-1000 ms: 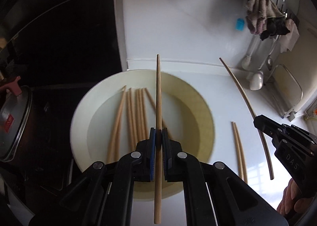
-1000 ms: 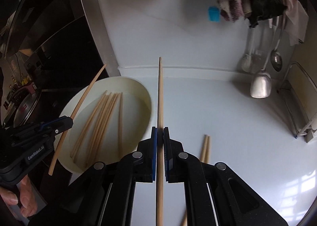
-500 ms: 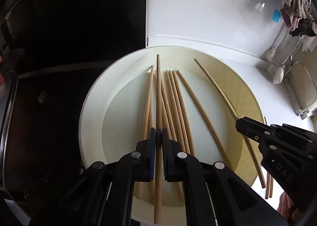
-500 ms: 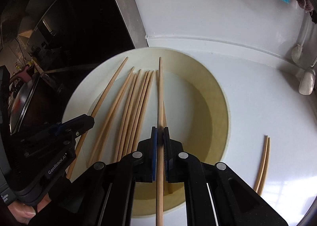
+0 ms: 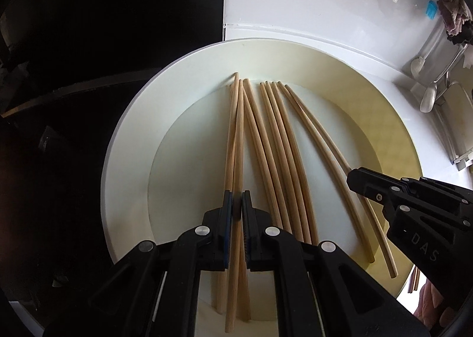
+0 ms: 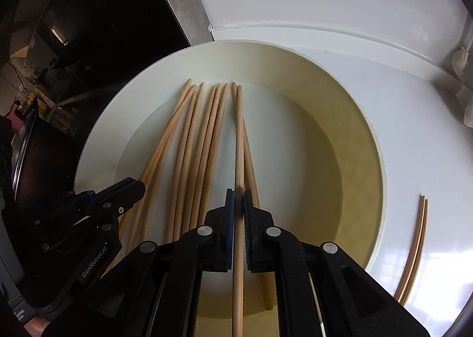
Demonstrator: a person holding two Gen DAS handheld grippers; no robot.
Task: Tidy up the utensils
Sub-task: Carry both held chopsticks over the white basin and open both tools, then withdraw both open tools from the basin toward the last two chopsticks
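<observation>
Left tongs (image 5: 237,209), black with blue pads, are clamped on one long wooden chopstick (image 5: 235,159); it runs forward and low over the round cream-white shallow plate (image 5: 130,135), tip near the far inner rim, whether it touches I can't tell. Right tongs (image 6: 239,206), same build, are clamped on a second wooden chopstick (image 6: 240,141), also angled down into the plate, at the right edge of the pile. Just beyond both: loose bundle of wooden chopsticks (image 5: 275,141) already lying in the plate well, roughly parallel, tips toward the far rim. Step in hand, as I read it: drop-off of two more sticks onto that pile. Next move calls for easing both sticks flat alongside the bundle, then parting the tongs; keep the two tools from fouling each other, they sit close over the plate. Further right on the white desk (image 6: 414,135), outside the plate, a pair of thin wooden chopsticks (image 6: 415,248) still waits for pickup. Far back: white wall, some hanging ladles at the right edge; dark hob area left.
</observation>
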